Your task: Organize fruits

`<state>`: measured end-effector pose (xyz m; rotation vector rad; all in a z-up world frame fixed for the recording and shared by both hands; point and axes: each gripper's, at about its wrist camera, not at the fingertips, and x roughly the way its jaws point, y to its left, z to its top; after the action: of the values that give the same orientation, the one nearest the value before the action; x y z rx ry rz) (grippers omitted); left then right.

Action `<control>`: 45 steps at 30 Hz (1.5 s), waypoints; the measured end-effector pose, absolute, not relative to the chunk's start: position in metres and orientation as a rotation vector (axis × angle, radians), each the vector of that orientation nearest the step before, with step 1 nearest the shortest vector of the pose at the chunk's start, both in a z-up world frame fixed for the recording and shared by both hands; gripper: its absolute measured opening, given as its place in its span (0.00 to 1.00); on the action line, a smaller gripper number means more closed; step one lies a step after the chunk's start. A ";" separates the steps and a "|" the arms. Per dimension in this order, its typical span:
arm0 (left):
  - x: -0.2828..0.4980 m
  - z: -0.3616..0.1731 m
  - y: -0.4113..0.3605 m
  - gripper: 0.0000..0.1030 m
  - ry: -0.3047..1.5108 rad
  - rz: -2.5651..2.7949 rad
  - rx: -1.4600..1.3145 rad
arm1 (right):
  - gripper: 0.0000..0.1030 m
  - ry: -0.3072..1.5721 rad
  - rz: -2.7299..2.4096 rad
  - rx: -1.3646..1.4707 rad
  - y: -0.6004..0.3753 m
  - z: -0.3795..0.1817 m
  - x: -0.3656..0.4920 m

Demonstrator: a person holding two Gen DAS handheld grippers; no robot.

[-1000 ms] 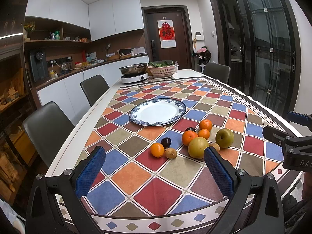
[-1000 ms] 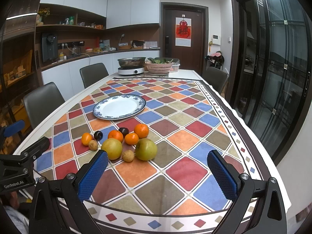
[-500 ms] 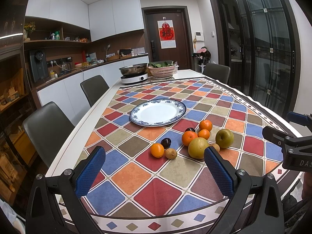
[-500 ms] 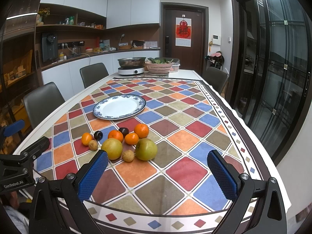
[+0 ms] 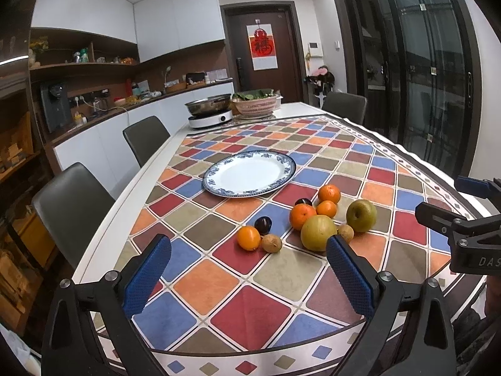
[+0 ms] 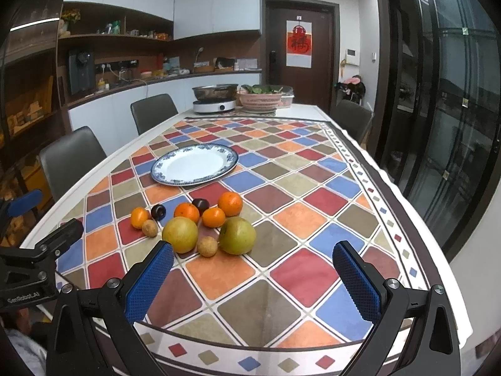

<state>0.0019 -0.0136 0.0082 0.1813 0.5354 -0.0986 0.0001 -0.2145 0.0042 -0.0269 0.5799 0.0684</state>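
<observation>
A cluster of fruit lies on the chequered tablecloth: several oranges (image 5: 302, 216), two dark plums (image 5: 262, 225), two small brown fruits (image 5: 271, 243), a yellow pear (image 5: 318, 232) and a green apple (image 5: 361, 215). The same cluster shows in the right wrist view around the yellow pear (image 6: 179, 234) and green apple (image 6: 237, 235). An empty blue-rimmed white plate (image 5: 216, 183) (image 6: 162, 165) sits beyond the fruit. My left gripper (image 5: 249, 268) is open and empty, short of the fruit. My right gripper (image 6: 253, 274) is open and empty, near the table's front edge.
An induction cooker with a steel pot (image 5: 210, 108) and a pink basket of greens (image 5: 255, 104) stand at the table's far end. Grey chairs (image 5: 73, 206) line the left side, and one (image 6: 352, 119) stands at the far right. Glass doors are on the right.
</observation>
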 end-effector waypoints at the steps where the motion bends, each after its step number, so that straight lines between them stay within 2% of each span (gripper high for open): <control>1: 0.006 0.006 -0.015 0.97 0.545 -0.103 0.186 | 0.99 0.589 0.074 -0.026 -0.215 0.002 0.003; 12: 0.041 -0.011 -0.030 0.80 0.620 -0.203 0.232 | 0.97 0.671 0.116 -0.008 -0.220 -0.014 0.039; 20: 0.067 -0.021 -0.048 0.65 0.676 -0.339 0.259 | 0.85 0.743 0.159 0.024 -0.223 -0.026 0.069; 29: 0.091 -0.039 -0.064 0.52 0.771 -0.451 0.255 | 0.73 0.817 0.229 0.057 -0.225 -0.040 0.095; 35: 0.101 -0.048 -0.072 0.51 0.811 -0.485 0.270 | 0.62 0.873 0.282 0.098 -0.225 -0.052 0.111; 45: 0.115 -0.059 -0.077 0.46 0.871 -0.510 0.254 | 0.55 0.921 0.323 0.166 -0.227 -0.064 0.127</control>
<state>0.1152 -0.0766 -0.0593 0.2544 0.8712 -0.5095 0.1270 -0.2275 -0.0636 0.1658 0.9209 0.3226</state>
